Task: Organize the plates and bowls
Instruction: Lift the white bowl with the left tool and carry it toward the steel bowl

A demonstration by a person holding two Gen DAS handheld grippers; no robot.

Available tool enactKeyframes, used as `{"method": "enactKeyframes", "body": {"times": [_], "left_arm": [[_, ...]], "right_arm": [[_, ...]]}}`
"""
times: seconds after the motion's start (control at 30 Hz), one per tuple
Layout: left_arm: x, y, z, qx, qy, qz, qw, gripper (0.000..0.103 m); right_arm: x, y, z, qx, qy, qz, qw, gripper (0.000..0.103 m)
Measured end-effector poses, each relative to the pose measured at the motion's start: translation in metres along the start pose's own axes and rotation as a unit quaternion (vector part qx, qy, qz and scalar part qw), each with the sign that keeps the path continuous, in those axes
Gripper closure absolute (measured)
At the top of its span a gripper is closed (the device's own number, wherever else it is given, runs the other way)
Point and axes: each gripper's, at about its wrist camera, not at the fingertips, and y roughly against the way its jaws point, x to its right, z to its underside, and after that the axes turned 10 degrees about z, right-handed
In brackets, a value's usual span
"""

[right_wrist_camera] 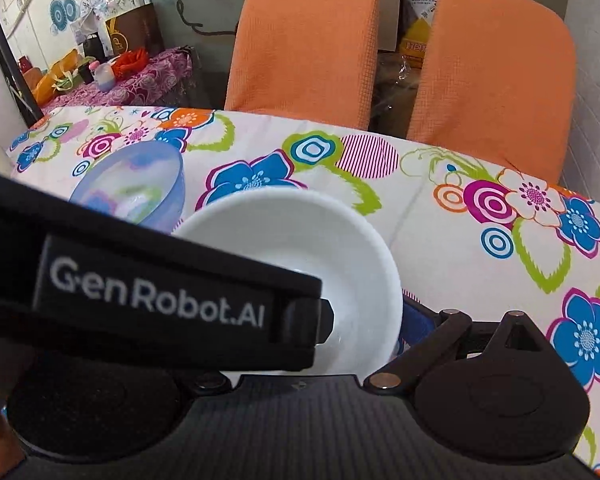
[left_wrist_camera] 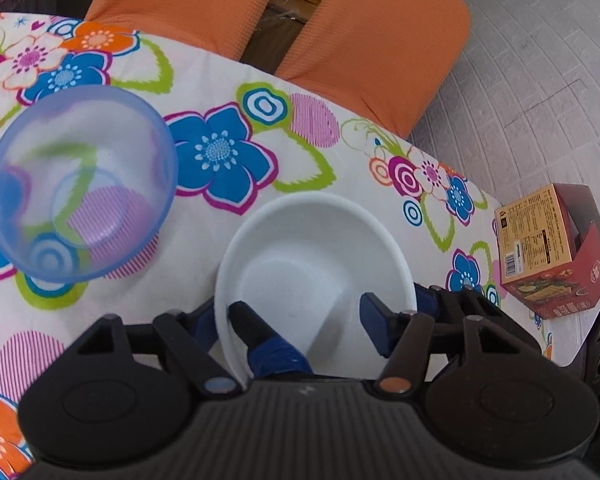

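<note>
White bowl (left_wrist_camera: 316, 264) on the flowered counter (left_wrist_camera: 204, 80), near edge, both fingers (left_wrist_camera: 252, 320) of the left gripper (left_wrist_camera: 312, 312) inside it, spread wide. Translucent blue bowl (left_wrist_camera: 80, 184) just left. Right gripper (right_wrist_camera: 380, 320) beside the white bowl's right rim; spread cannot be told.

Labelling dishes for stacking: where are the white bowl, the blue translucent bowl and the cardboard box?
white bowl (left_wrist_camera: 300, 264), left wrist view, inner floor.
blue translucent bowl (left_wrist_camera: 84, 184), left wrist view, inner wall.
cardboard box (left_wrist_camera: 536, 236), left wrist view, printed side.
</note>
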Motion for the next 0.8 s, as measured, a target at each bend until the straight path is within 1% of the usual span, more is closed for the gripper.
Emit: {"method": "enactKeyframes", "body": {"times": [0.07,0.17,0.23,0.33,0.37,0.47,0.57,0.63,0.7,0.73,0.8], "left_arm": [[0.0,0.002,0.005,-0.002,-0.005,0.001,1.0,0.041],[0.001,0.006,0.013,-0.004,-0.007,-0.001,1.0,0.041],[0.0,0.007,0.016,-0.005,-0.014,0.003,0.9999,0.041],[-0.003,0.012,0.019,-0.003,-0.007,0.005,1.0,0.041],[-0.004,0.013,0.02,-0.003,-0.007,0.007,0.9999,0.041],[-0.006,0.014,0.021,0.001,-0.003,0.008,1.0,0.041],[-0.002,0.012,0.022,0.006,-0.009,0.003,0.9999,0.041],[0.0,0.011,0.022,0.001,-0.014,0.002,0.9999,0.041],[0.0,0.01,0.021,-0.006,-0.022,0.005,0.9997,0.041],[0.0,0.01,0.021,-0.011,-0.027,0.007,0.9995,0.042],[-0.001,0.011,0.02,-0.013,-0.031,0.008,0.9994,0.044]], "right_arm": [[-0.001,0.002,0.003,-0.006,0.0,0.004,1.0,0.017],[0.001,0.002,0.008,-0.026,-0.022,0.0,0.999,0.017],[0.002,0.006,0.012,-0.019,-0.02,-0.003,1.0,0.017],[0.004,0.012,0.019,-0.011,-0.018,0.03,0.999,0.017],[0.005,0.014,0.022,-0.007,-0.017,0.034,0.999,0.017],[0.01,0.022,0.03,0.002,-0.025,0.029,0.999,0.017],[0.004,0.024,0.035,0.008,-0.024,0.024,0.999,0.017],[-0.002,0.019,0.036,0.003,-0.019,0.033,0.999,0.017],[-0.002,0.014,0.038,-0.001,-0.018,0.023,1.0,0.017],[-0.002,0.012,0.039,0.0,-0.018,0.021,1.0,0.017],[0.0,0.011,0.041,0.007,-0.008,0.029,1.0,0.017]]}}
